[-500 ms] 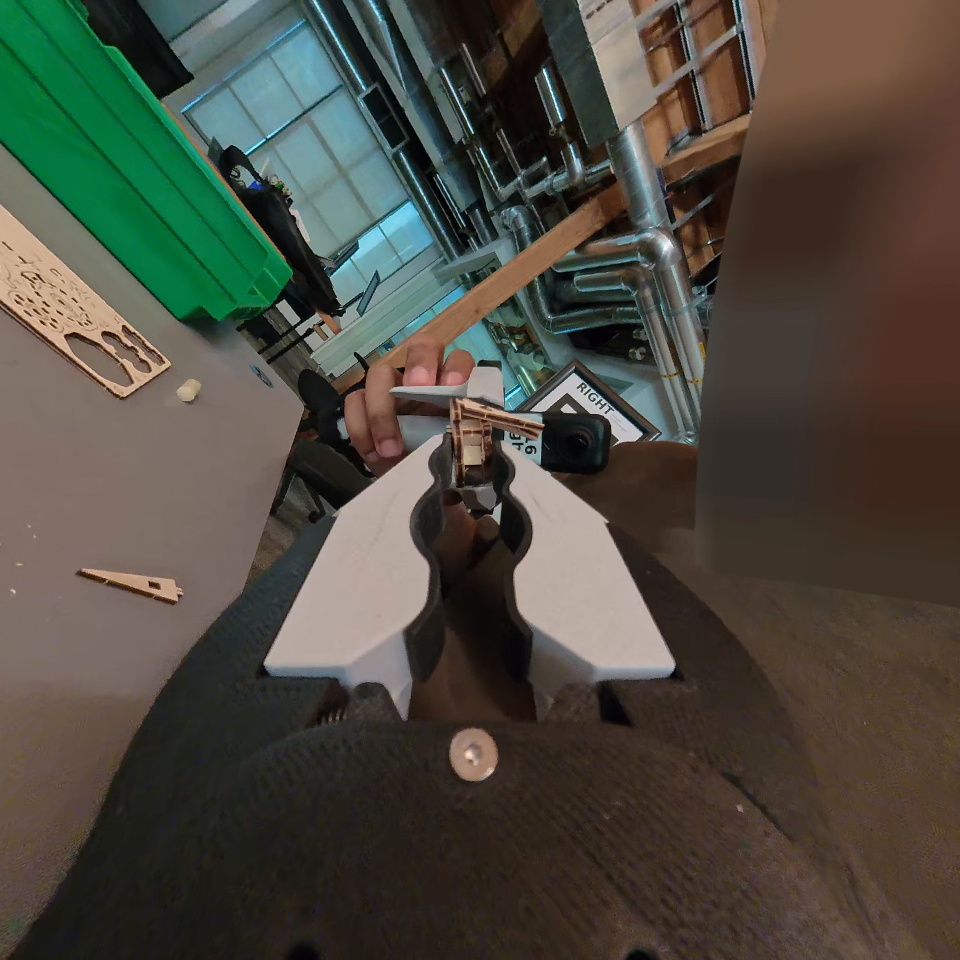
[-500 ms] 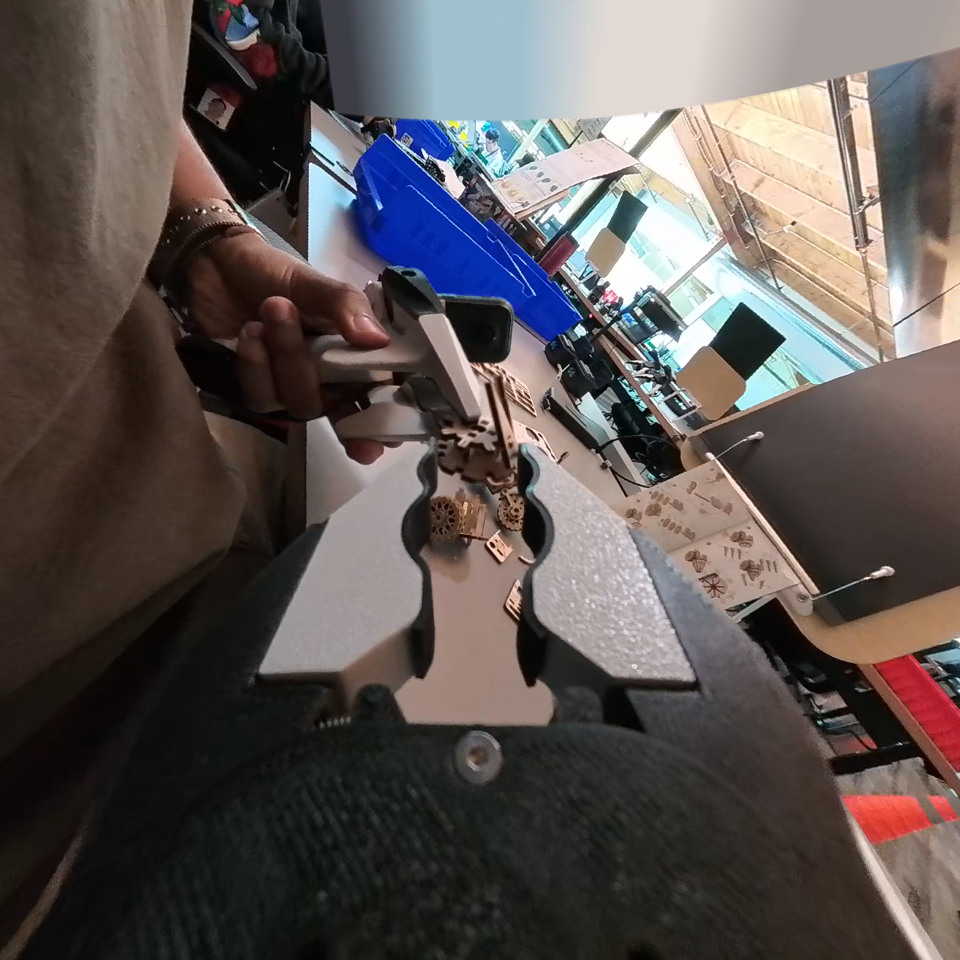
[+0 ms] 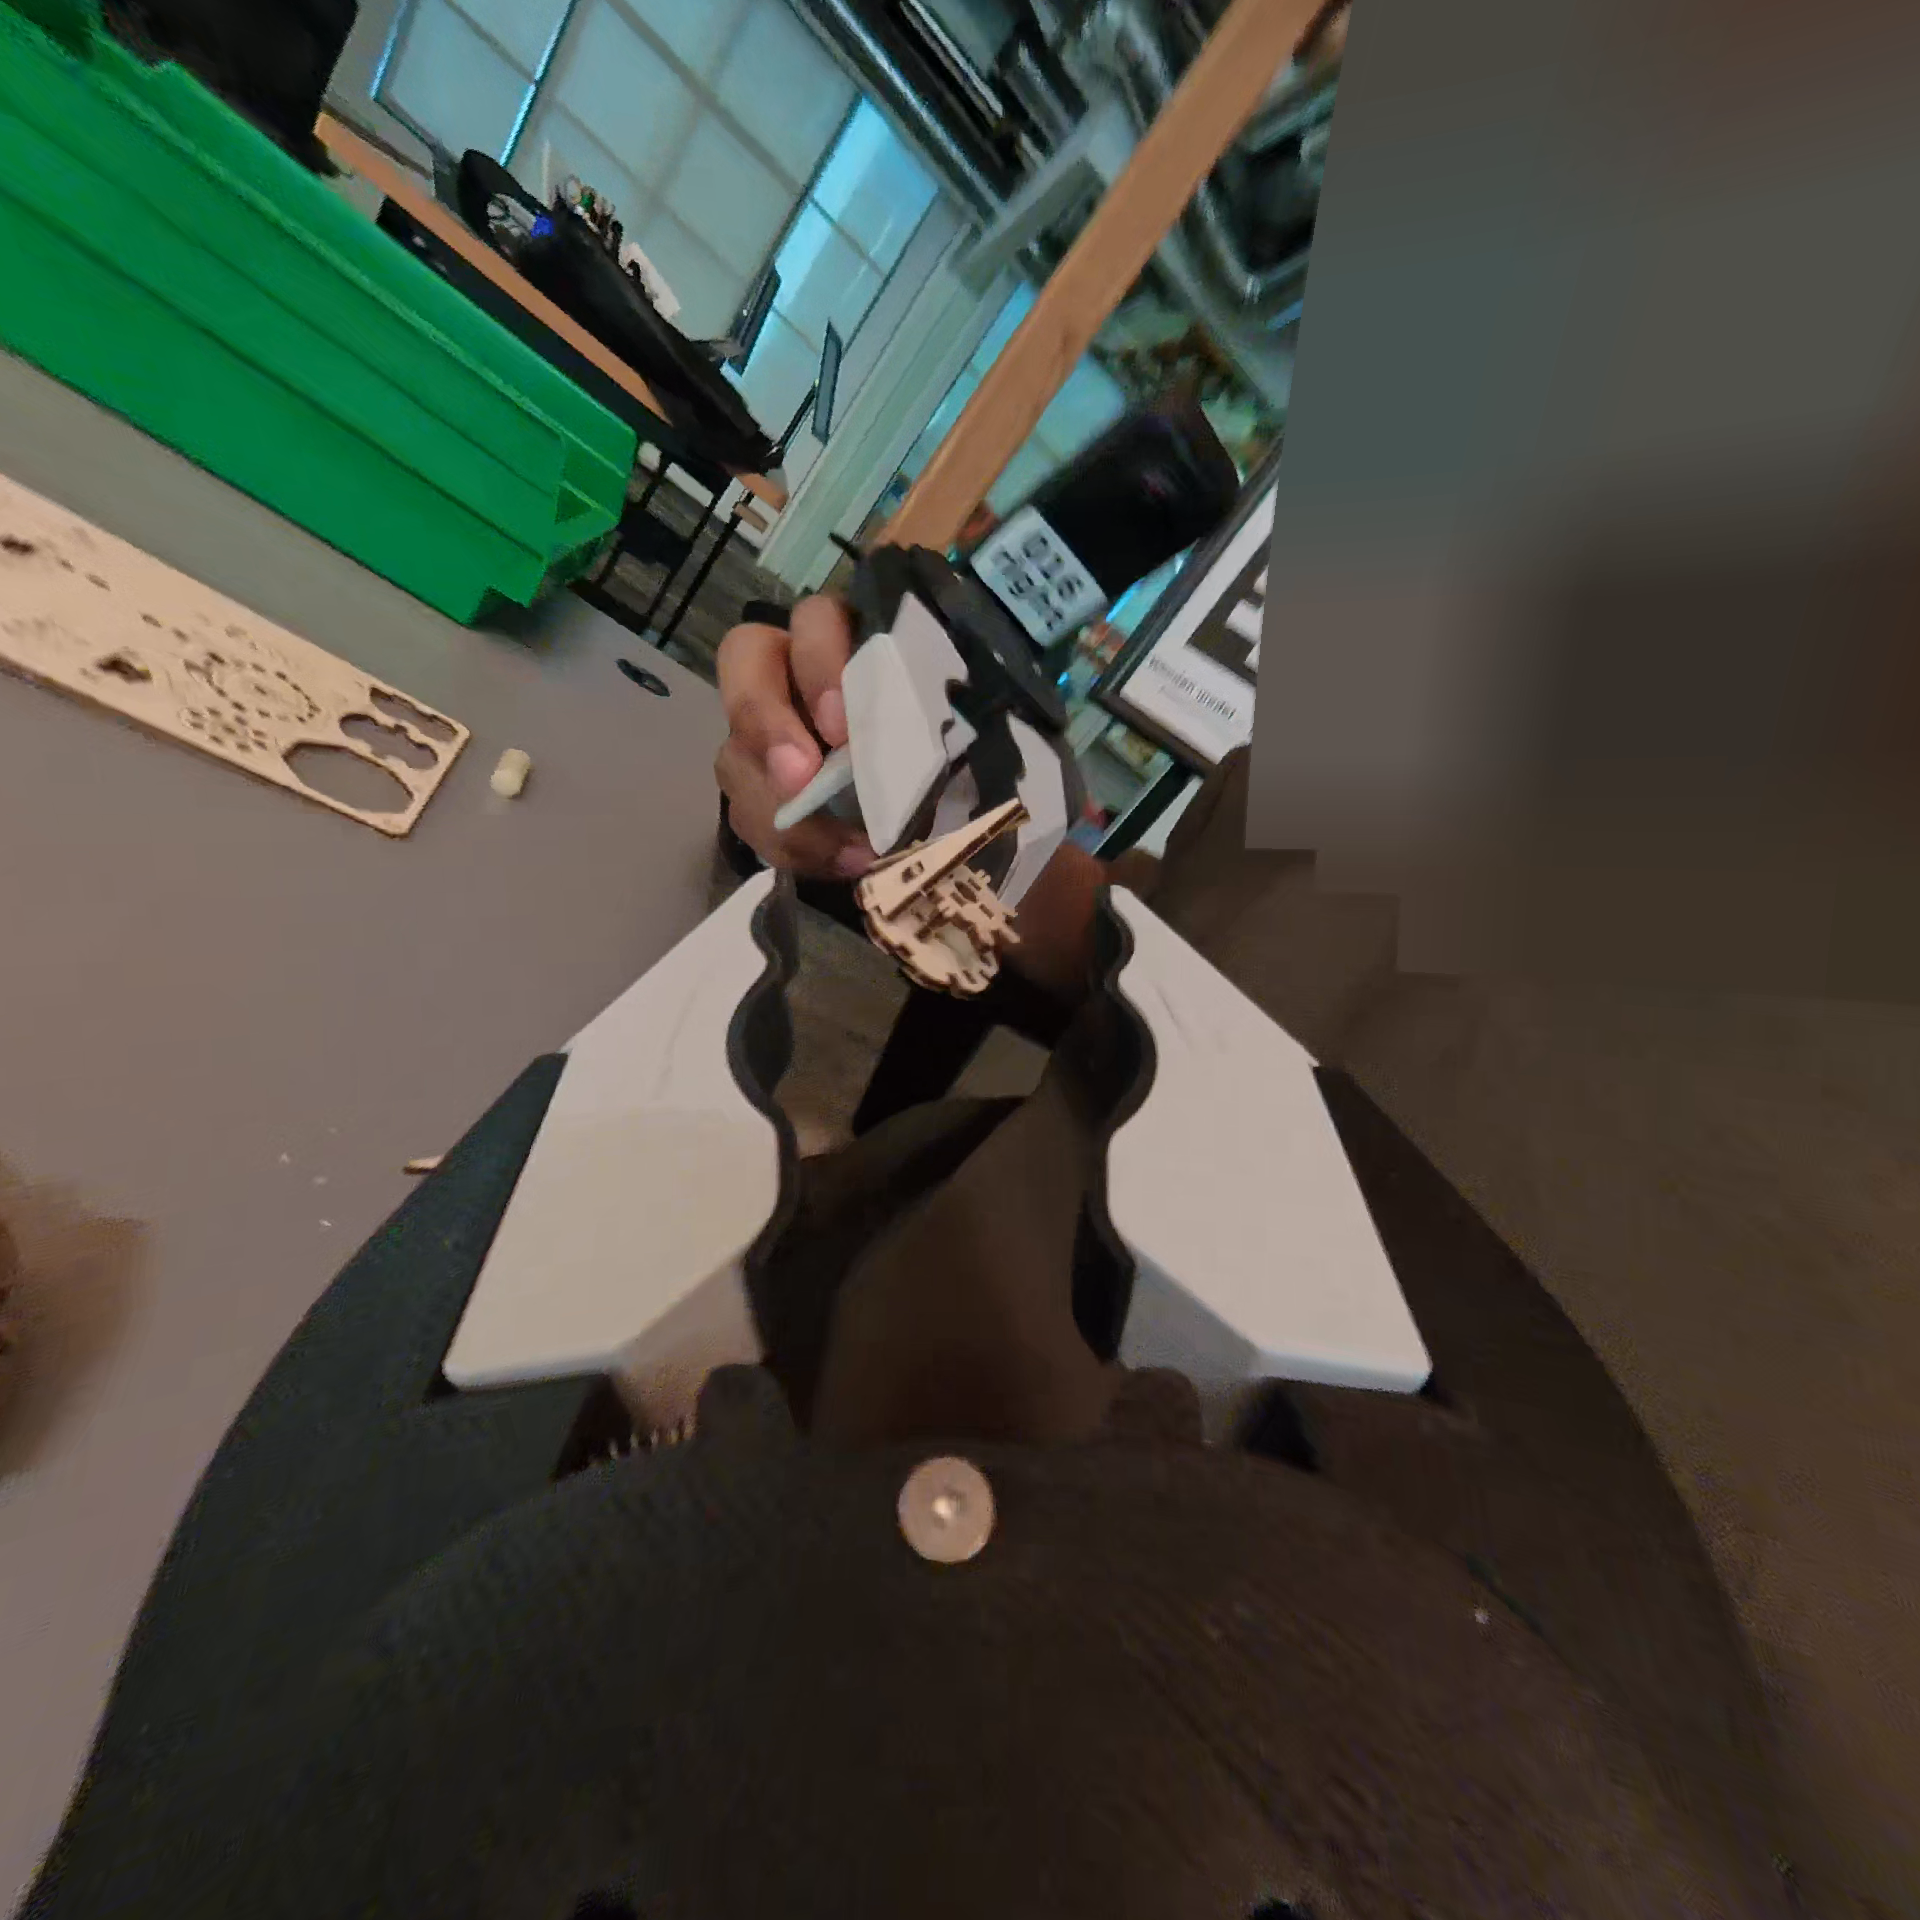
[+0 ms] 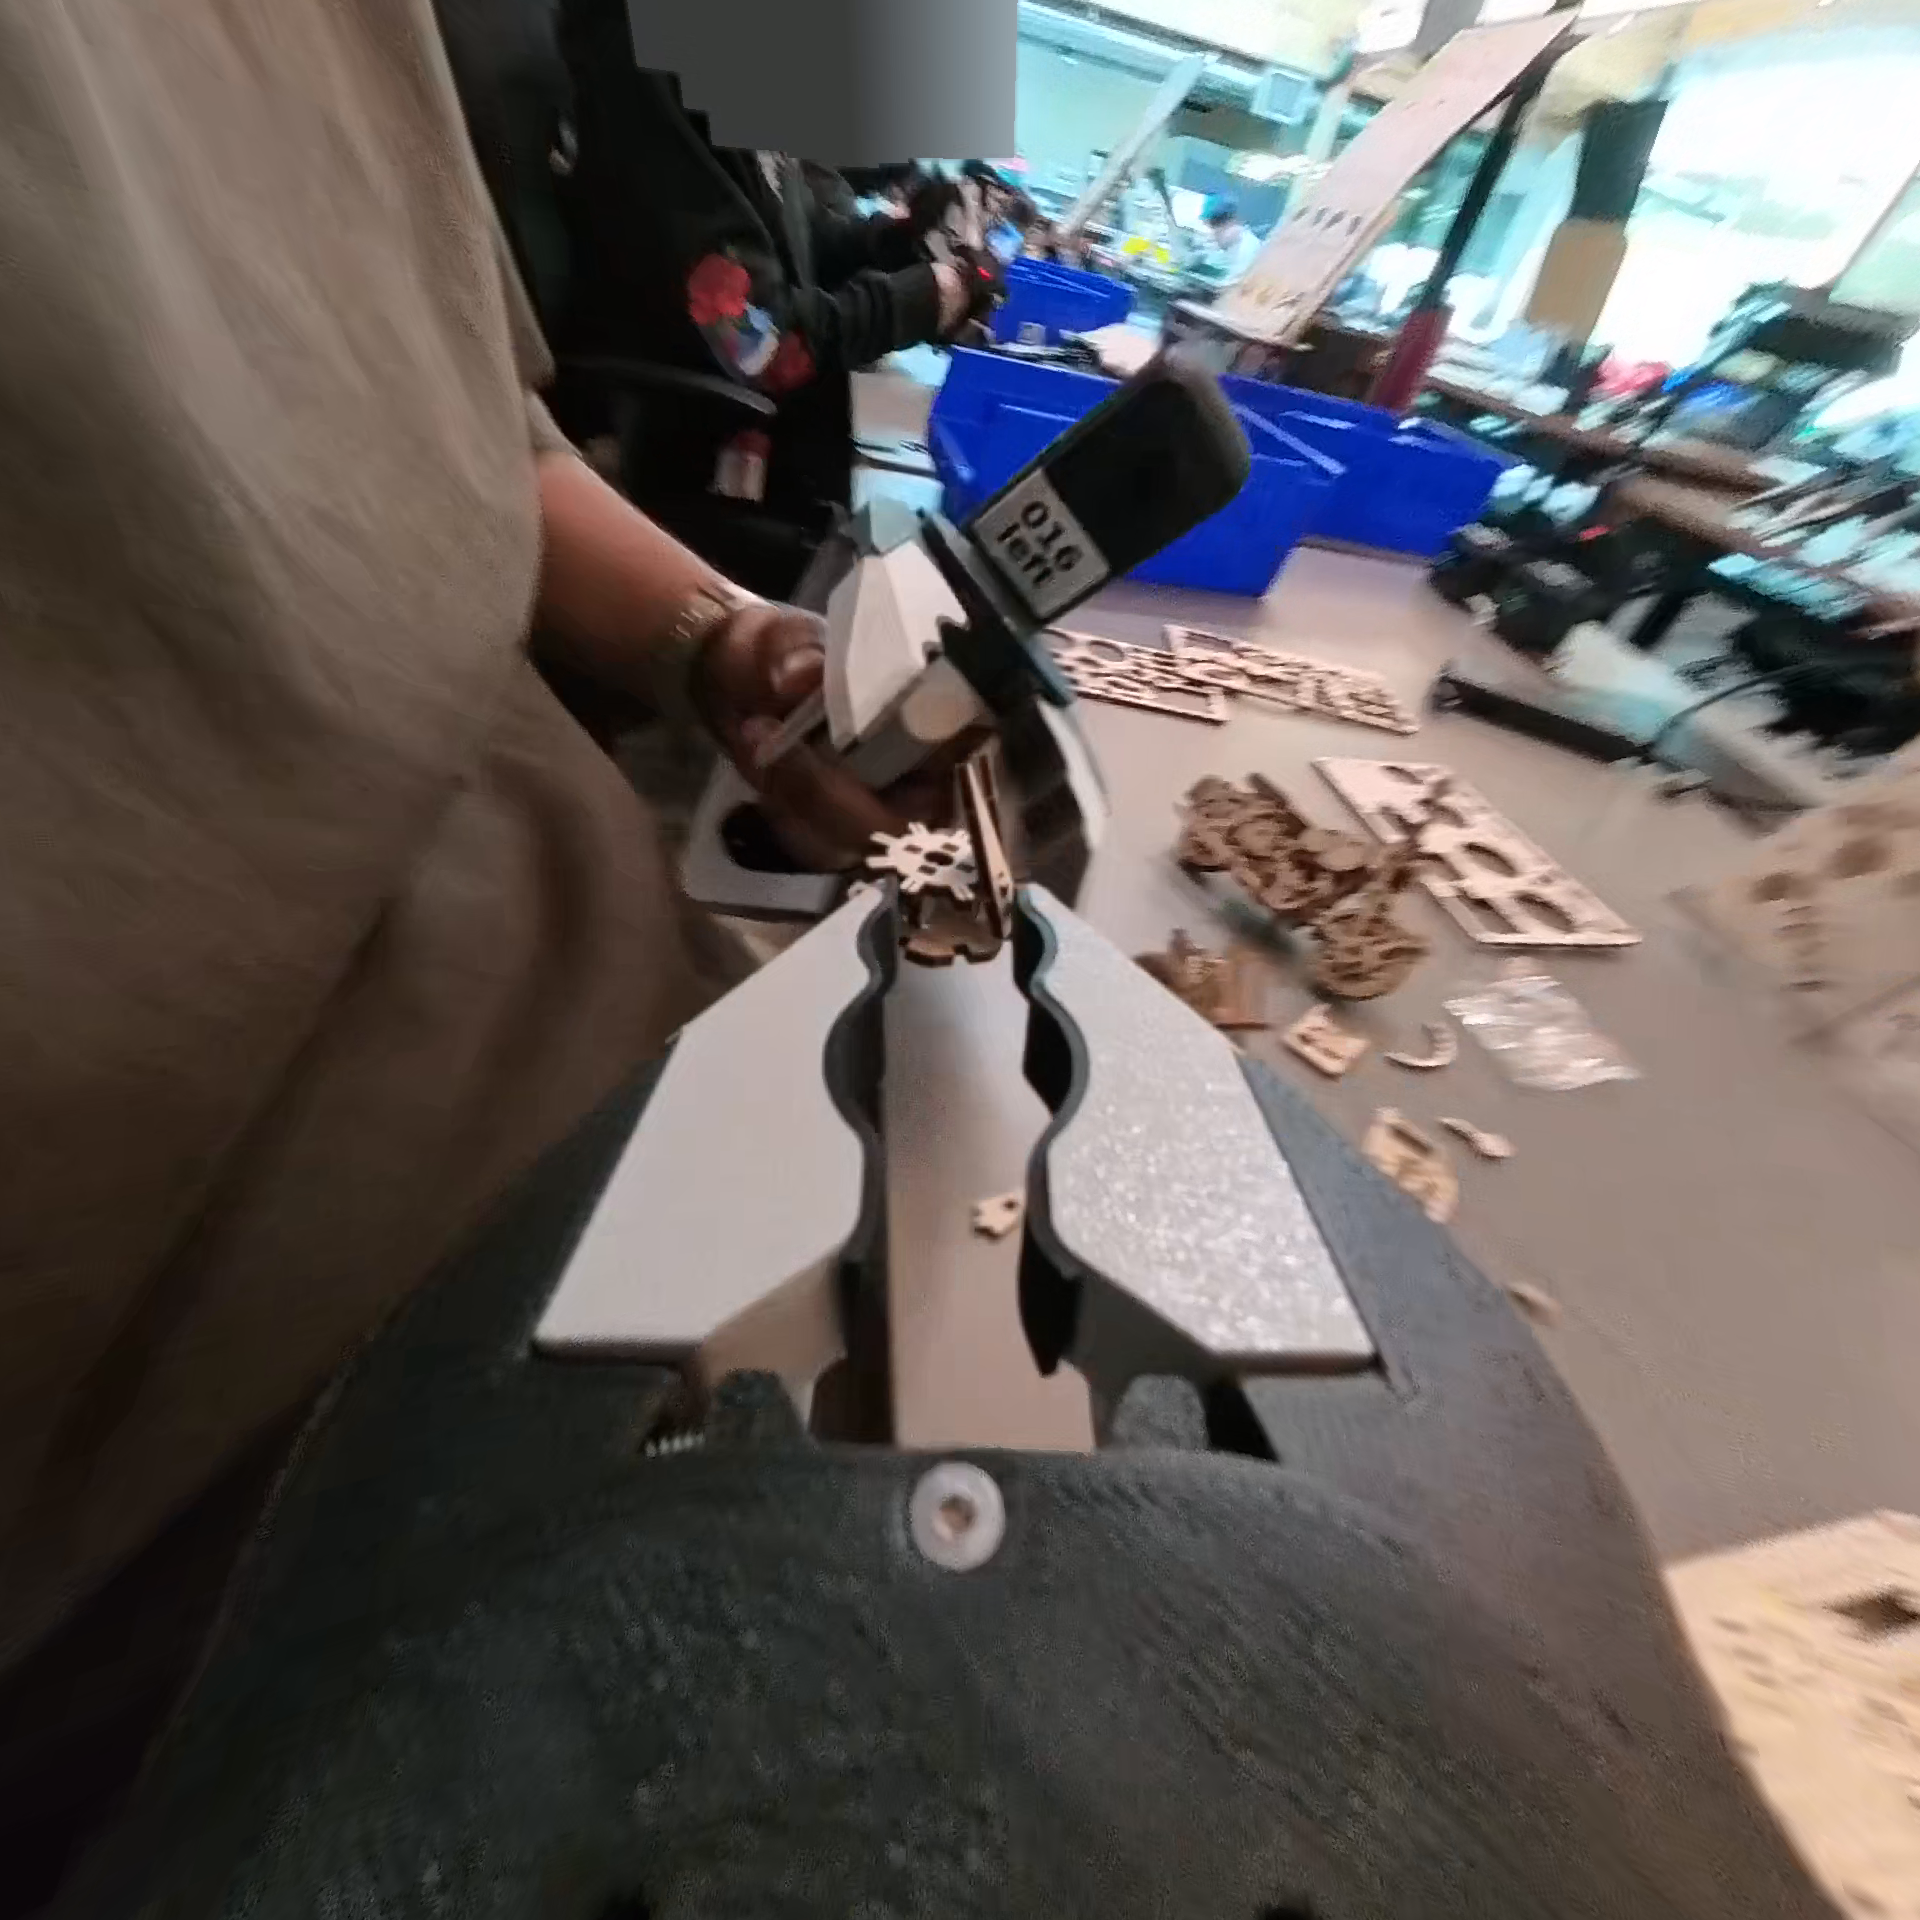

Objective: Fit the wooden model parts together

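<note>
While the left gripper (image 3: 943,909) gapes wide with nothing in it, the model (image 3: 935,925) hangs just past its tips, in line with the gap and up off the table. Its stick (image 3: 977,831) slants up and to the right. The right gripper (image 4: 953,906) pinches the model at its very tips, so it is the nearer one. I think the left must close in from straight ahead. Where the stick joins the model is hidden by the right fingers, and the loose parts (image 4: 1299,873) on the table are too blurry to tell apart.
</note>
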Available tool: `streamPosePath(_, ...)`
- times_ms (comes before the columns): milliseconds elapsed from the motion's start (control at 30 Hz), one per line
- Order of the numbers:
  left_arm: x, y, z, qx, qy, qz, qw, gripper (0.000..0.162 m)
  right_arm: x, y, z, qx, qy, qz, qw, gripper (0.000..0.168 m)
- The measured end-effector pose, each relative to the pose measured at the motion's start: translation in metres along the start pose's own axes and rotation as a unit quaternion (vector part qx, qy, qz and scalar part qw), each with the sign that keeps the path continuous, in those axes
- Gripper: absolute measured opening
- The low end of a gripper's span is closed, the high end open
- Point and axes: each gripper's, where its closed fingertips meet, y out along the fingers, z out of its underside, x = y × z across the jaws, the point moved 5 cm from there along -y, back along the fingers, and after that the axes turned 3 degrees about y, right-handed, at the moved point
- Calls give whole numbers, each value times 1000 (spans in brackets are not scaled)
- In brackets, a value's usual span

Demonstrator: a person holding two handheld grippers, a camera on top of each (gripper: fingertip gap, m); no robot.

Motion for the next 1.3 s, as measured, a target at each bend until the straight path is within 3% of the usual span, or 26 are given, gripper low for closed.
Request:
streamPosePath(133,-9,5,8,45,107,-23,993,49,-1,-5,-3,-38,120,-75,989,19)
streamPosePath(300,-14,8,11,52,144,-26,988,31,0,-4,4,-29,190,-120,974,19)
streamPosePath(533,-12,6,10,48,141,-31,988,26,0,1,9,-14,192,-111,975,20)
streamPosePath(633,-12,5,9,45,157,-40,986,26,-4,1,8,-17,186,-91,978,31)
streamPosePath(733,-10,5,9,51,177,-58,981,25,-7,-2,6,-18,172,-75,982,31)
streamPosePath(967,-1,5,12,77,202,-103,971,26,-12,-2,2,-20,134,-32,990,17)
streamPosePath(1200,-1,11,21,116,213,-106,964,26,-5,8,13,30,91,-25,995,18)
streamPosePath(1300,-2,12,24,124,209,-100,965,26,-1,10,16,36,82,-34,995,6)
